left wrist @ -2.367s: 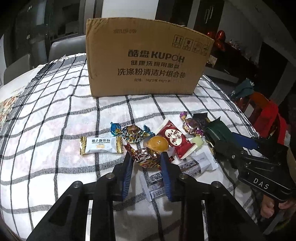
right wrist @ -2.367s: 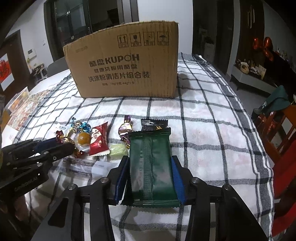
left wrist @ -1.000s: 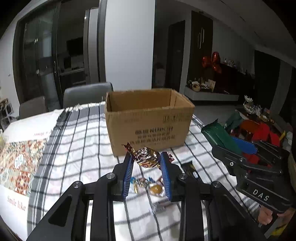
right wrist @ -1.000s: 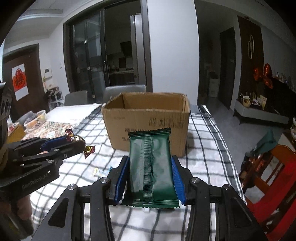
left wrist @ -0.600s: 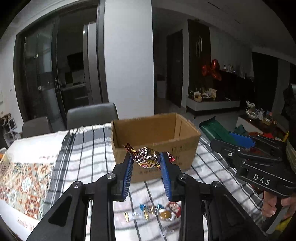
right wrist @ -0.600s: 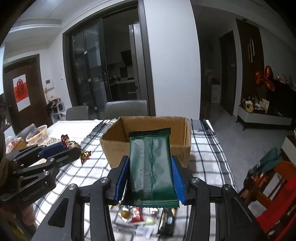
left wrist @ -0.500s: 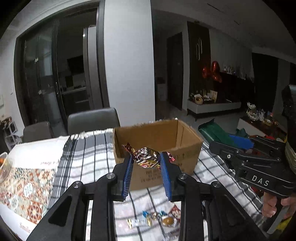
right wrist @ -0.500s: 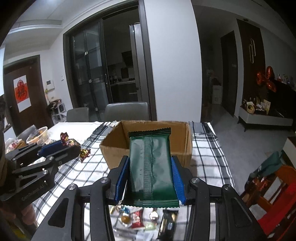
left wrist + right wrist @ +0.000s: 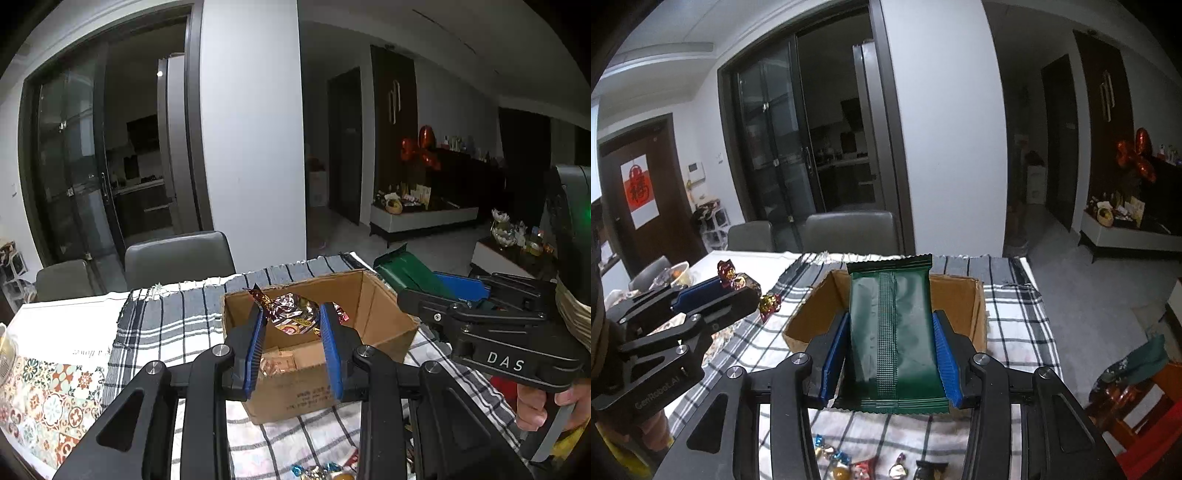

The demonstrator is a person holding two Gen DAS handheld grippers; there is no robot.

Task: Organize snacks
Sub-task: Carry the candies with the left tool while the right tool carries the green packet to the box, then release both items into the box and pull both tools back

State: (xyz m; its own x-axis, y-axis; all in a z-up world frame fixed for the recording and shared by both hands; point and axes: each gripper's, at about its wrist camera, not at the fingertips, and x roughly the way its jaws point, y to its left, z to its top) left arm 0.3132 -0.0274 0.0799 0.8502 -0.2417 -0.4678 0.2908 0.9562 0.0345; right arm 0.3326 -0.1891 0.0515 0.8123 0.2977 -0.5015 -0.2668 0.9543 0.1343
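Note:
My left gripper [image 9: 293, 319] is shut on a foil-wrapped candy [image 9: 293, 314] and holds it above the open cardboard box [image 9: 384, 332]. My right gripper [image 9: 890, 332] is shut on a dark green snack packet [image 9: 892, 332], held over the near side of the same box [image 9: 960, 310]. The right gripper shows at the right of the left wrist view [image 9: 461, 299], beside the box. The left gripper shows at the left of the right wrist view [image 9: 720, 291], left of the box. A few snacks [image 9: 277, 362] lie inside the box.
Loose candies [image 9: 846, 465] lie on the checked tablecloth [image 9: 1015, 321] in front of the box. Grey chairs [image 9: 181, 254] stand behind the table. A patterned mat [image 9: 48, 391] covers the table's left part. A red chair [image 9: 1145, 435] is at the right.
Both grippers have risen from the table with their snacks and moved forward over the box, whose open top is now seen from above.

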